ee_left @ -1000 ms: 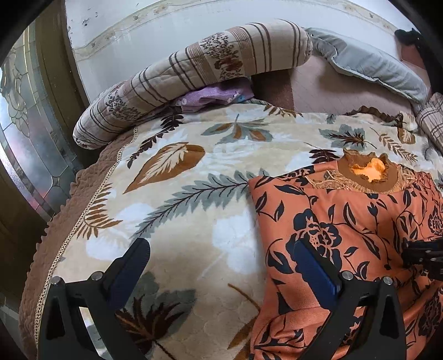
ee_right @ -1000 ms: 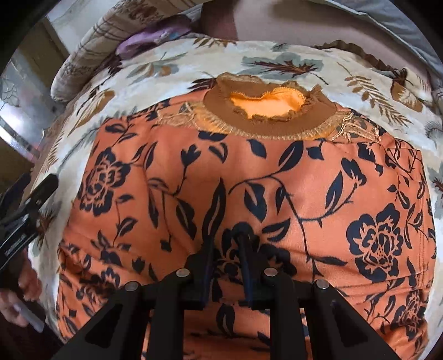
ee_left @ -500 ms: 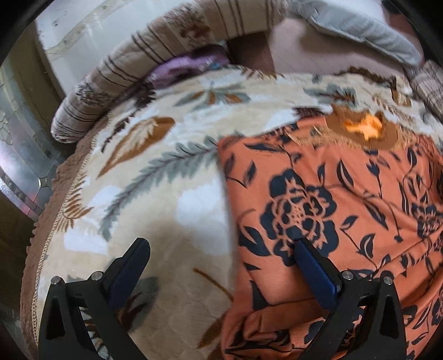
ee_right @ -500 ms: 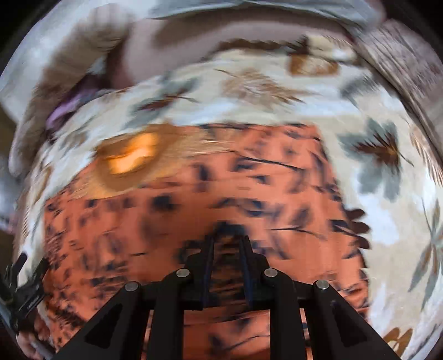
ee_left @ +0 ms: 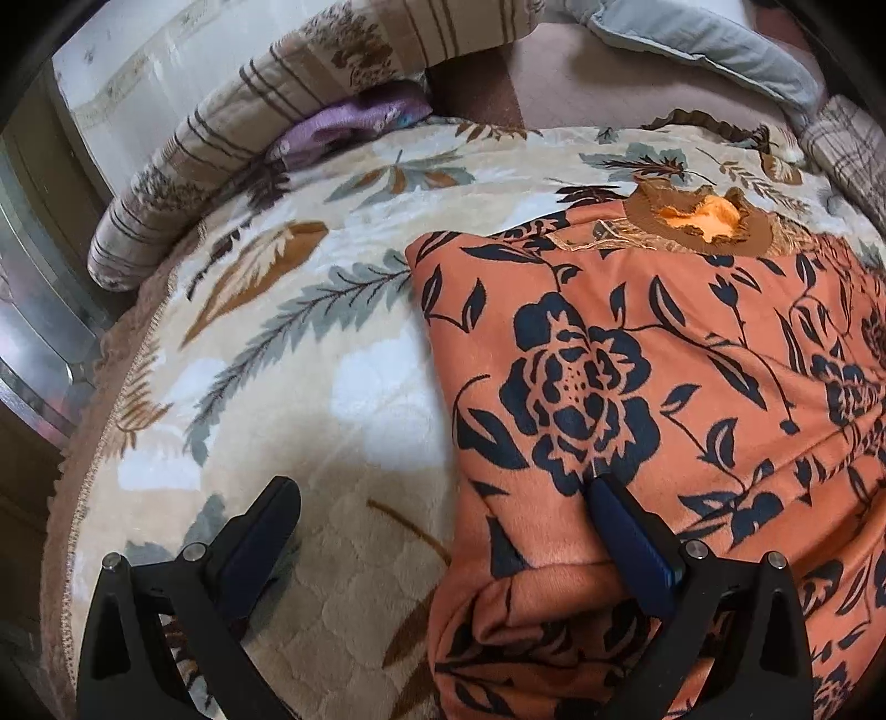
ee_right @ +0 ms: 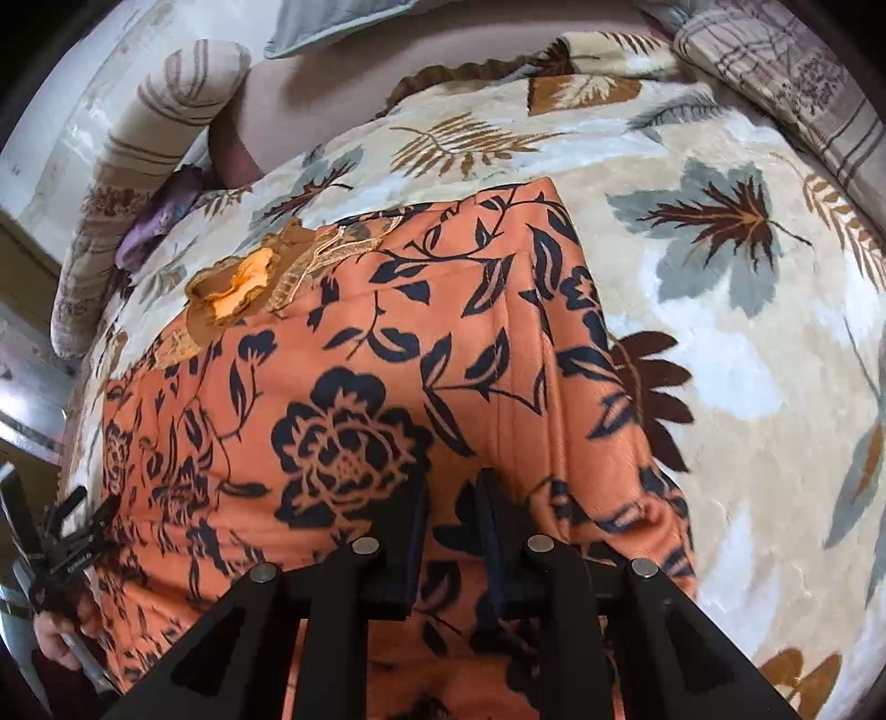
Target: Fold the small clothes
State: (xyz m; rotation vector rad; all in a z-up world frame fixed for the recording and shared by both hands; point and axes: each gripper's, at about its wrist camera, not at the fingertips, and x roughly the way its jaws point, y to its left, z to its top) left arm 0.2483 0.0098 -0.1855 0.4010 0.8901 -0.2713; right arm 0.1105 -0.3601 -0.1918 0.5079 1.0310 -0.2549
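Observation:
An orange top [ee_left: 692,354] with dark blue flowers and a brown collar [ee_left: 698,219] lies on the leaf-patterned blanket [ee_left: 310,343], its sides folded in. It also shows in the right wrist view [ee_right: 354,399]. My left gripper [ee_left: 443,515] is open, low over the top's left edge, one finger on the blanket and one on the cloth. My right gripper [ee_right: 451,498] is shut on a fold of the top near its lower right part. The left gripper [ee_right: 66,548] shows at the far left of the right wrist view.
A striped bolster [ee_left: 288,99] and a purple garment [ee_left: 354,122] lie at the bed's far left. A grey pillow [ee_left: 703,44] and a plaid pillow [ee_right: 786,72] lie at the head. A wooden and glass frame [ee_left: 33,310] borders the left bed edge.
My right gripper, shut on the cloth, has swung from the top's middle toward its right side. My left gripper has dropped closer over the top's left edge.

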